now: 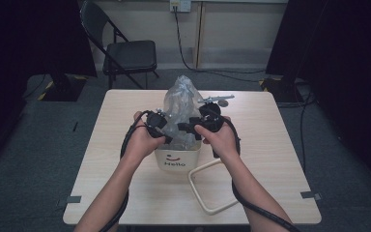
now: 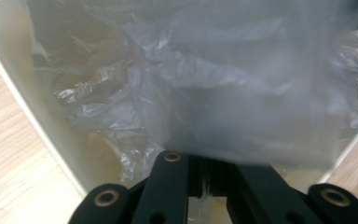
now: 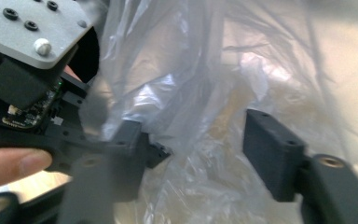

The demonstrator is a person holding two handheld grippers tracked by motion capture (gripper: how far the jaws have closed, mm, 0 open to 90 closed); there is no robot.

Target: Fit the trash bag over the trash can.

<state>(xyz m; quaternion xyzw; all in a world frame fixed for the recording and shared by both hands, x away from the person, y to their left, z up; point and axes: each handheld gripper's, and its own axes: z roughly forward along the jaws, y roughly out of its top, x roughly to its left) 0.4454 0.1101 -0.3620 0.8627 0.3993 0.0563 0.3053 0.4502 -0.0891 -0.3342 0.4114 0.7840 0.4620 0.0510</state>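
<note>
- Bag (image 1: 181,104) sits in the bin (image 1: 176,159), bunched between both grippers.
- Left gripper (image 2: 205,179): jaws pinch the bag's film.
- Right gripper (image 3: 196,149): jaws spread around film.
- Step, likely: lining the bin; next, right jaws must close, then draw film over the rim.

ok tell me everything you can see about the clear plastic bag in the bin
The clear plastic bag is thin, crinkled, see-through film. It stands partly inside the cream bin, bunched and rising well above its rim. The left gripper is shut on a fold of it; the right gripper is open with film between its fingers.
</note>
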